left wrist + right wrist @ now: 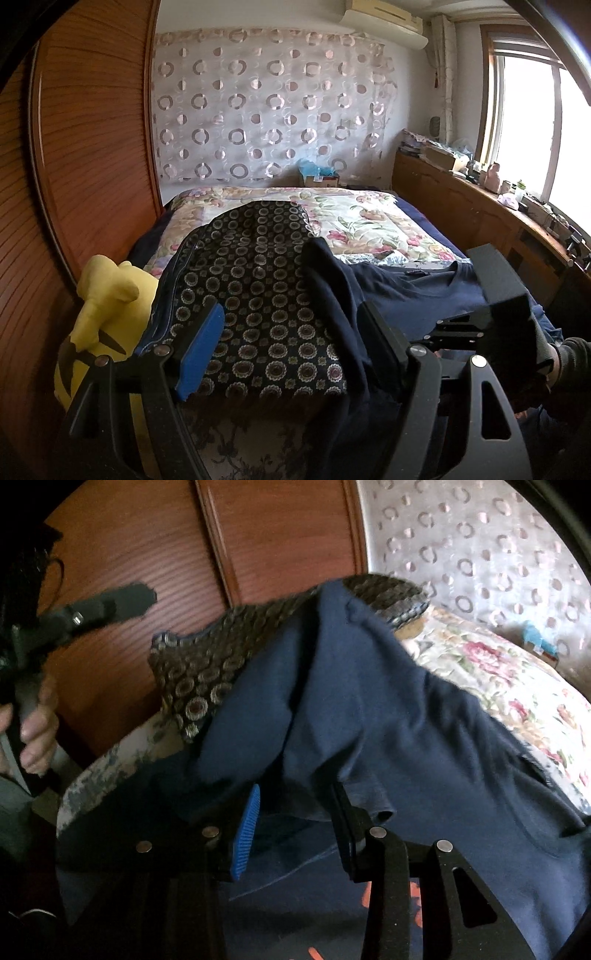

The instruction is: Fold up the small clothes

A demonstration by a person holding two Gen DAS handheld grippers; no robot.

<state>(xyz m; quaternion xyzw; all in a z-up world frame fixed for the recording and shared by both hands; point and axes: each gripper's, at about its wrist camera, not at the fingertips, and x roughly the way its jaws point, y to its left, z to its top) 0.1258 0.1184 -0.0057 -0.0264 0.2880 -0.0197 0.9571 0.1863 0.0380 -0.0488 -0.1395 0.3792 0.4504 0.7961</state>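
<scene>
A navy shirt lies spread on the bed, one part thrown up over a dark ring-patterned cushion. My left gripper stands open above that cushion. The shirt's raised part runs down just inside its right finger, and the blue pad on the left is bare. In the right wrist view the same shirt fills the middle, with orange print low down. My right gripper is open, a loose fold of the shirt's edge hanging in the gap between its fingers. A hand holds the left gripper at the upper left.
A yellow plush toy sits left of the cushion against a wooden wardrobe. A floral bedspread covers the bed behind. A cluttered wooden sideboard runs along the right under the window. The right gripper's black body crosses the shirt.
</scene>
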